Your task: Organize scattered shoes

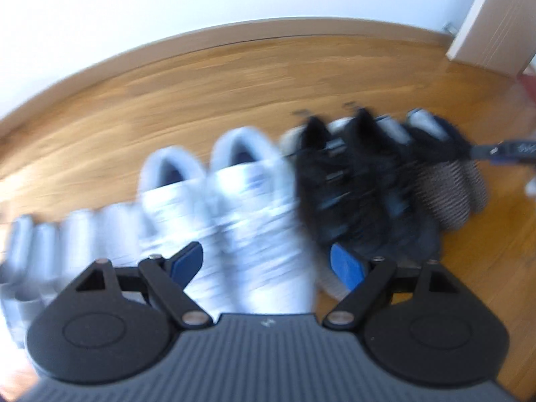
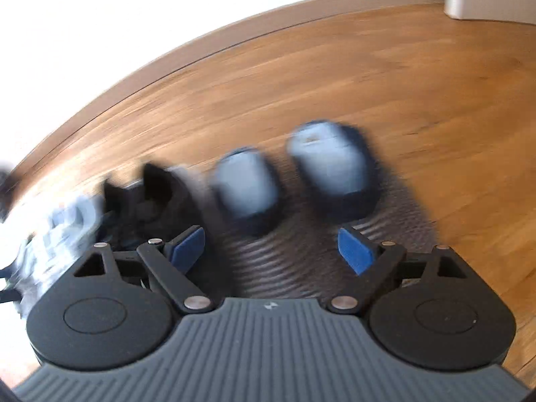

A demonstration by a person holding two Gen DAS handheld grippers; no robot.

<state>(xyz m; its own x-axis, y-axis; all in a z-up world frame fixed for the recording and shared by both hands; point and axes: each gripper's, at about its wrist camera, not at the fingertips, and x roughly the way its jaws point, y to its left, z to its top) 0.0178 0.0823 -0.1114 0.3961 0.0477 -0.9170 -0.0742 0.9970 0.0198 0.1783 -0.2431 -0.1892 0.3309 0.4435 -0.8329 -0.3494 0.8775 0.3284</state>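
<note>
Shoes lined up in a blurred row on the wooden floor (image 1: 234,77): white sneakers (image 1: 234,201), black sneakers (image 1: 351,187), striped slippers (image 2: 301,248). Left gripper (image 1: 268,264) jaws wide, empty, above the white pair. Right gripper (image 2: 271,248) wide, empty, over the slippers.

Wooden floor (image 1: 234,77) meets skirting board (image 1: 167,42), white wall (image 1: 134,0).

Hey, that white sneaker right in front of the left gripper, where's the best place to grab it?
Probably the padded heel collar of the white sneaker, taken from above. Its opening faces up and the rim is narrow enough for the open left gripper. Blur hides finer detail.
</note>
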